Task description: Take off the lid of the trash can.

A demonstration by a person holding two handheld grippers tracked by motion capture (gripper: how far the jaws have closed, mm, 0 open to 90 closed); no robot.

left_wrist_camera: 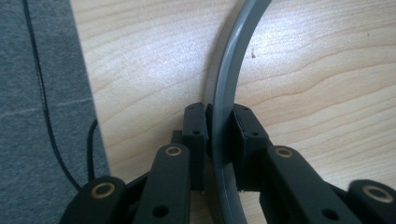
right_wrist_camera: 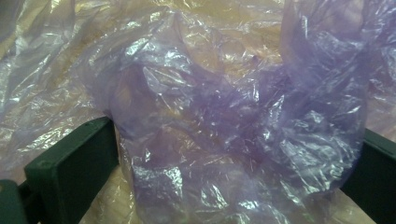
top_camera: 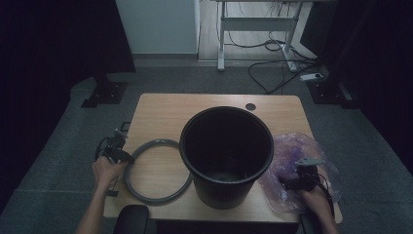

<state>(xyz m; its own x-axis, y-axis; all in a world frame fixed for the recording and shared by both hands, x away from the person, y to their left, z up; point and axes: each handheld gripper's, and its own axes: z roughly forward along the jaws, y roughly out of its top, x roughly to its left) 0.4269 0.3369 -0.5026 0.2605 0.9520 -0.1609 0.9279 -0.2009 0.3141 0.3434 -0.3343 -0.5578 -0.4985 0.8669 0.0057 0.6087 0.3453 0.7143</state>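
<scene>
A black plastic bin (top_camera: 224, 192) stands upright in the middle of the wooden table (top_camera: 160, 112). To its left a grey ring (top_camera: 160, 197) lies flat on the table. My left gripper (top_camera: 125, 157) is shut on the ring's left edge; in the left gripper view the gripper (left_wrist_camera: 223, 119) has its black jaws pressed on both sides of the grey ring (left_wrist_camera: 233, 60). Right of the bin lies a crumpled purple plastic bag (top_camera: 292, 148). My right gripper (top_camera: 294, 181) sits on it, and in the right gripper view the gripper (right_wrist_camera: 236, 133) is open, its jaws wide apart around a bunched fold of the bag (right_wrist_camera: 224, 107).
A small dark grommet (top_camera: 250, 106) sits at the table's far edge. A rounded black object (top_camera: 132, 218) is at the near edge. Behind the table are a desk frame (top_camera: 258, 22), loose cables (top_camera: 272, 73) and black stands (top_camera: 104, 92) on grey carpet.
</scene>
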